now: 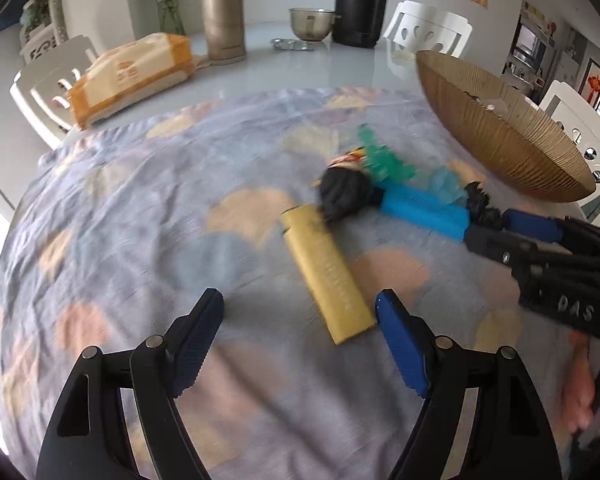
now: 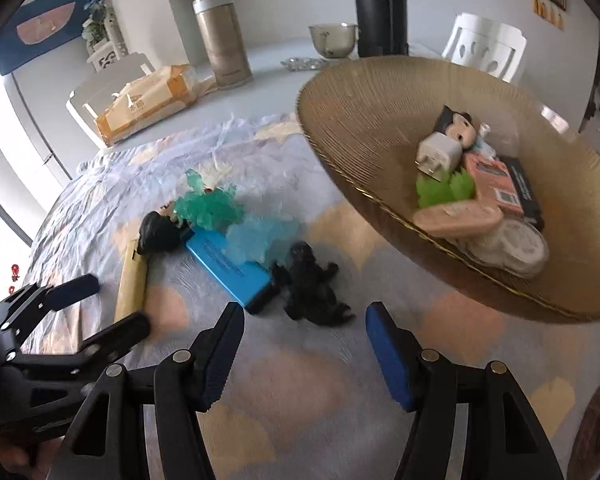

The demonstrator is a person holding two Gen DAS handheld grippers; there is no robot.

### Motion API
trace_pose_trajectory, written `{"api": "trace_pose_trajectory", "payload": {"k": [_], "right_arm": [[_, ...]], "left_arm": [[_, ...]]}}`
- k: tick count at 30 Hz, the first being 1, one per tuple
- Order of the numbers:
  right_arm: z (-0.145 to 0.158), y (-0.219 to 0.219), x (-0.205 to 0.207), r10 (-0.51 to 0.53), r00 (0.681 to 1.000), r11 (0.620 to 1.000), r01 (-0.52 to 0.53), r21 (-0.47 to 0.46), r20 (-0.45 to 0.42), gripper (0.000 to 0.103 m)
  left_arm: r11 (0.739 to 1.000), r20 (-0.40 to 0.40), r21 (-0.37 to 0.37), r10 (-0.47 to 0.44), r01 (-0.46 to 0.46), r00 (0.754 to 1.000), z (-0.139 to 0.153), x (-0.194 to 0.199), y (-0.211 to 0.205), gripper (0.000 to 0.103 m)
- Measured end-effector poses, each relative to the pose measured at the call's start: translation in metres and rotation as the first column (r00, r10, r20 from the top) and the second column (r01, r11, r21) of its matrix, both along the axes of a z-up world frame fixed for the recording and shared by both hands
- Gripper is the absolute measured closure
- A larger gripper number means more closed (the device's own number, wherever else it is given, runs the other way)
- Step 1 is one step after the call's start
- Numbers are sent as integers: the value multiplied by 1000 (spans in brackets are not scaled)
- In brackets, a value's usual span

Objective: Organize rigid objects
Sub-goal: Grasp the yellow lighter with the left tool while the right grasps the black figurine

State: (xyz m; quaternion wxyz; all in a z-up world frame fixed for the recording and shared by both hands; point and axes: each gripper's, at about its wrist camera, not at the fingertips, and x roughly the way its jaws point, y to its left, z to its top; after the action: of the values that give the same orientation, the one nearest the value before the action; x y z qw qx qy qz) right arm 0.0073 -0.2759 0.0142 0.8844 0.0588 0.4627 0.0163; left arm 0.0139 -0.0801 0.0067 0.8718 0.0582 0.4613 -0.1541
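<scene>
A long yellow box (image 1: 324, 272) lies on the patterned cloth (image 1: 140, 220). Its near end sits between the fingers of my open left gripper (image 1: 298, 304), close to the right finger and untouched. Beyond it are a black-haired figure (image 1: 344, 196), a blue box (image 1: 424, 212) and translucent green and blue pieces (image 1: 384, 164). In the right wrist view a black creature toy (image 2: 312, 292) lies just ahead of my open right gripper (image 2: 304, 316), with the blue box (image 2: 228, 268) to its left. The left gripper (image 2: 120, 300) straddles the yellow box (image 2: 132, 292).
A wide golden bowl (image 2: 360, 120) at the right holds several items, among them a white plug (image 2: 438, 156) and a pink box (image 2: 496, 180). A tissue pack (image 1: 132, 76), a metal flask (image 1: 222, 12), a glass bowl (image 1: 310, 24) and a black cylinder (image 1: 358, 0) stand at the back. White chairs ring the table.
</scene>
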Motion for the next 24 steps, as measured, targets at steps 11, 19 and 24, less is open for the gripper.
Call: {"api": "trace_pose_trajectory", "payload": {"k": [11, 19, 24], "right_arm": [[0, 4, 2, 10, 1000, 1000, -10, -19, 26, 63], [10, 9, -24, 63, 996, 998, -63, 0, 64, 99], [19, 15, -72, 106, 992, 991, -111, 70, 68, 99]], "left_arm": [[1000, 40, 10, -21, 21, 999, 2, 16, -23, 77], [998, 60, -53, 20, -17, 998, 14, -24, 6, 80], [996, 124, -59, 72, -65, 990, 18, -60, 26, 81]]}}
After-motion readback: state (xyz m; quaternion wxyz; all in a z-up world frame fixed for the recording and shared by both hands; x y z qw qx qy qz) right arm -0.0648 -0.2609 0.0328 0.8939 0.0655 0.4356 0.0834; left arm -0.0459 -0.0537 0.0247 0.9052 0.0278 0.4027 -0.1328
